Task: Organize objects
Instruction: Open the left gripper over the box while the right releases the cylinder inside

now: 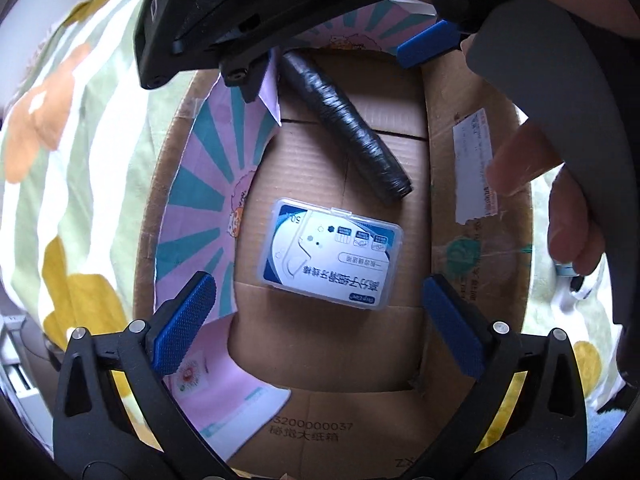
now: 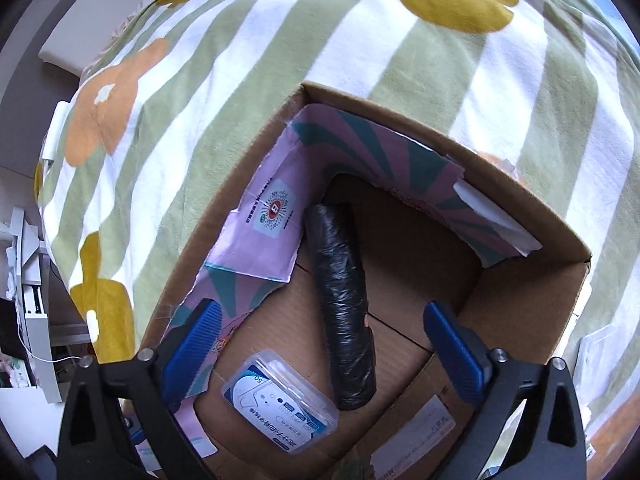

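An open cardboard box [image 1: 472, 184] sits on a flowered bedspread. Inside lie a clear plastic floss-pick case [image 1: 330, 256] with a blue and white label and a black roll of plastic bags [image 1: 348, 128]. My left gripper [image 1: 320, 320] is open and empty, hovering above the case. In the right wrist view the same box [image 2: 532, 300] holds the case [image 2: 280, 408] and the roll [image 2: 344, 308]. My right gripper [image 2: 324, 352] is open and empty above the box. The right gripper also shows at the top of the left wrist view [image 1: 336, 56].
A pink and teal paper liner [image 1: 208, 184] covers the box's left wall; it also shows in the right wrist view [image 2: 264, 240]. The green striped bedspread [image 2: 360, 40] surrounds the box. White furniture [image 2: 32, 280] stands at the left edge. A hand [image 1: 572, 216] holds the right gripper.
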{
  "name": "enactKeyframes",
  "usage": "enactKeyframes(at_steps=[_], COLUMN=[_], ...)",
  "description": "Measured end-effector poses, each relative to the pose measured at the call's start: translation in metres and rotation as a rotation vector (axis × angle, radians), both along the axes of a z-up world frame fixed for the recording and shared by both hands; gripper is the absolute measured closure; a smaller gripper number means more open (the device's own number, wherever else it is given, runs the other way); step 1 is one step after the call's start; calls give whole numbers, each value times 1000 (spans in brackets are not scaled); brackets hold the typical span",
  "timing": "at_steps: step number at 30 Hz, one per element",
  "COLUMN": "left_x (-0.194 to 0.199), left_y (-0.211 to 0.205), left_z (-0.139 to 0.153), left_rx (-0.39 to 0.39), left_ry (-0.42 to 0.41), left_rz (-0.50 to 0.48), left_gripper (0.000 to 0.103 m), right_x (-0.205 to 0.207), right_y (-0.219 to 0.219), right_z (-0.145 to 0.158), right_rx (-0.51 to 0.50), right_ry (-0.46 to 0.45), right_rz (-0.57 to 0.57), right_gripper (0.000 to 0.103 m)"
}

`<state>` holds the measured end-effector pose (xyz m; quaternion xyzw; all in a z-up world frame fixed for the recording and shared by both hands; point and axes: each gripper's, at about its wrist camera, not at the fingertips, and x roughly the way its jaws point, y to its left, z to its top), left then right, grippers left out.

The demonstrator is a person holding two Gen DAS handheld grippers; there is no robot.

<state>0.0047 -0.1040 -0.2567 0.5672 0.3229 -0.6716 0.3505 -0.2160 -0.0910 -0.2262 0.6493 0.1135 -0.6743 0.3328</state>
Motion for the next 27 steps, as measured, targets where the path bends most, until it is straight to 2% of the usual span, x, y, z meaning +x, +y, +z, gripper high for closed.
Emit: enactKeyframes(at_steps=[6, 16, 27], left_x=[3, 13, 25], left_y=[0, 11, 30], left_z=[9, 30, 80], left_rx=[-11, -48, -93], left_ry=[11, 37, 110], left_rz=[1, -15, -51], left_gripper=[0, 0, 0], right_x=[1, 14, 35], right_y=[1, 4, 48], right_z=[7, 37, 110], right_rx=[-10, -26, -75], right_ry=[-2, 50, 141], right_rz=[-5, 12, -46], right_gripper=[2, 2, 2])
